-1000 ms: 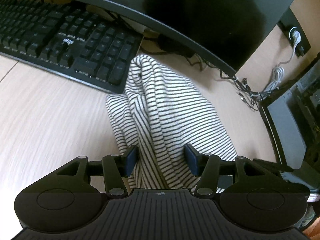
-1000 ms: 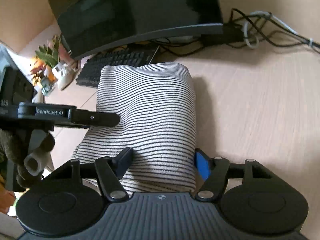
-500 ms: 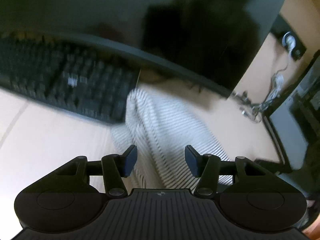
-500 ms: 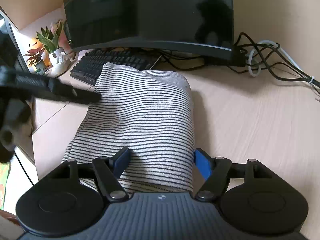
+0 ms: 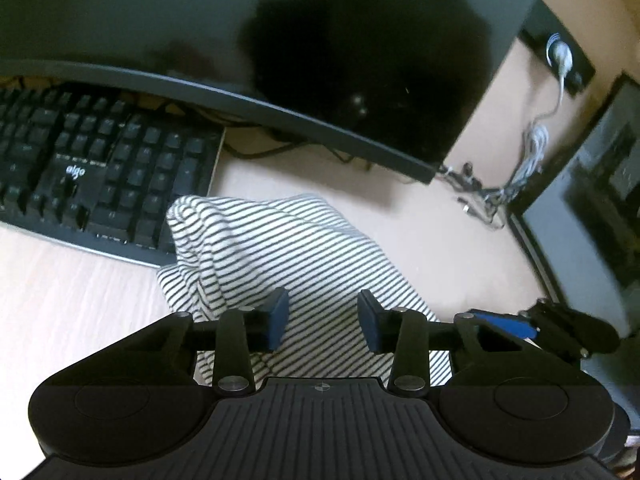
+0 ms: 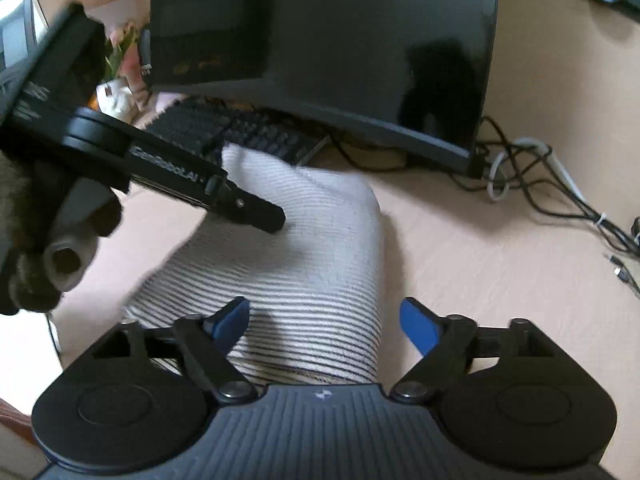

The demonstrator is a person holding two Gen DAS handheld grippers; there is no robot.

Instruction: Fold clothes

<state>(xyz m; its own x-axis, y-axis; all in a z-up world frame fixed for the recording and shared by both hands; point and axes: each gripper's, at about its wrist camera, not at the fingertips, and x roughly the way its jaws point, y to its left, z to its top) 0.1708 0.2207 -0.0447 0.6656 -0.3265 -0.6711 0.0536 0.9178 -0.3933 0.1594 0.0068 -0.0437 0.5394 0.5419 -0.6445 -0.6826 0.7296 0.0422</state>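
Note:
A folded white shirt with thin black stripes (image 5: 288, 248) lies on the light wooden desk, its far end against the keyboard. My left gripper (image 5: 322, 318) hovers open above the shirt's near part, with nothing pinched between its blue pads. My right gripper (image 6: 324, 320) is open wide over the shirt (image 6: 312, 260), whose right edge runs between its fingers. In the right wrist view the left gripper (image 6: 268, 216) slants down over the shirt's left side, held by a gloved hand (image 6: 24, 240). A blue finger of the right gripper (image 5: 504, 324) shows at the right of the left wrist view.
A black keyboard (image 5: 100, 176) and a large dark monitor (image 5: 280, 60) stand just beyond the shirt. Tangled cables (image 6: 540, 184) lie at the back right. A second dark screen (image 5: 592, 208) is at the far right, and a small potted plant (image 6: 120, 48) at the back left.
Both grippers have drawn up and back from the shirt. The left fingers stand closer together than before, the right ones a little wider. The left gripper now points down over the shirt's left side.

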